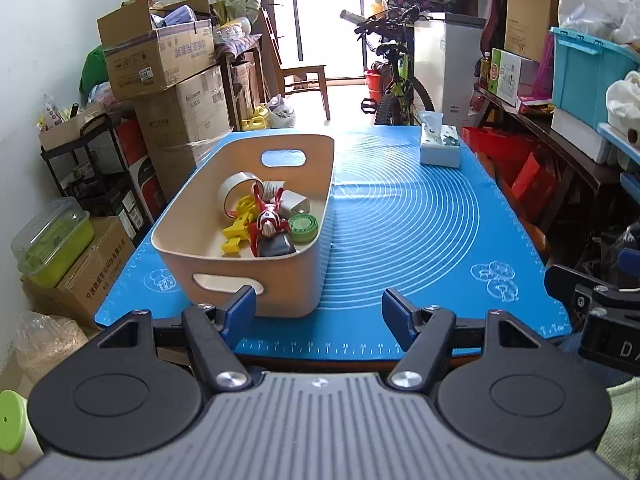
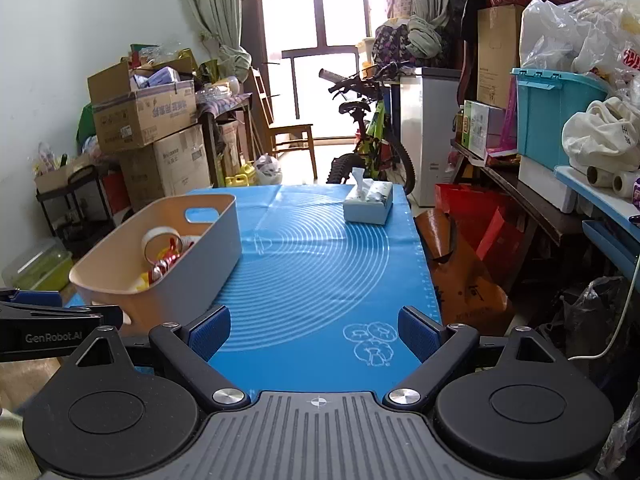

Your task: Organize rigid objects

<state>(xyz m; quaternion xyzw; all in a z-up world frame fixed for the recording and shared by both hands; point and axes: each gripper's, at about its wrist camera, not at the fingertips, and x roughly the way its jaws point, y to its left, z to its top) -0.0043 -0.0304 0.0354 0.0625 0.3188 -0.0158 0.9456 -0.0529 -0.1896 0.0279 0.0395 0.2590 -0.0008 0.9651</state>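
A beige plastic bin [image 1: 280, 280] with handle slots stands on the left half of the blue mat [image 1: 420, 232]. It holds a roll of tape [image 1: 236, 190], a yellow toy [image 1: 240, 228], a red and silver figure [image 1: 267, 224], a green round lid [image 1: 303, 229], a white block and a dark object. My left gripper [image 1: 319, 310] is open and empty just in front of the bin's near wall. My right gripper [image 2: 314, 332] is open and empty over the mat's near edge, right of the bin [image 2: 192, 272]. The tape [image 2: 158, 242] shows there too.
A tissue box [image 1: 440, 146] sits at the mat's far right, also in the right wrist view [image 2: 370, 202]. Stacked cardboard boxes [image 1: 160, 56] stand left of the table, a bicycle [image 1: 394, 80] and chair beyond it, and shelves with a blue crate [image 1: 588, 68] on the right.
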